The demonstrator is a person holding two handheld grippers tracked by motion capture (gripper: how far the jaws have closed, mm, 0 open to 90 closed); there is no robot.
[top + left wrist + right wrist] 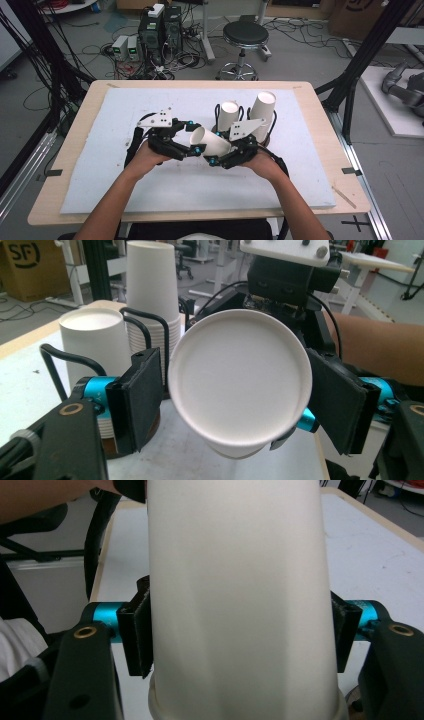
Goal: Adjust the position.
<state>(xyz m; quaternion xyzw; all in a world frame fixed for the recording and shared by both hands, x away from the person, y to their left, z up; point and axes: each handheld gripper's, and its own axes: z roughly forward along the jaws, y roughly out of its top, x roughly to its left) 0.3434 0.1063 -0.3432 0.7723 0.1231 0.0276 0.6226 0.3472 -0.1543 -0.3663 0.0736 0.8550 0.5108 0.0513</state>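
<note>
A white paper cup (211, 142) lies on its side in the air between the two grippers, above the pale blue mat (125, 165). My right gripper (218, 156) is shut on it: in the right gripper view its pads (136, 632) press both sides of the cup's wall (240, 580). One round end of the cup (240, 377) faces my left gripper (192, 146). The left gripper (240, 405) stands open around that end, with its pads (142, 397) a little clear of the cup on each side.
Two stacks of white cups (230, 114) (263, 106) stand in black wire holders just behind the hands, close to the right gripper. The mat lies on a wooden table (320, 115). A stool (245, 36) and computer gear stand on the floor beyond.
</note>
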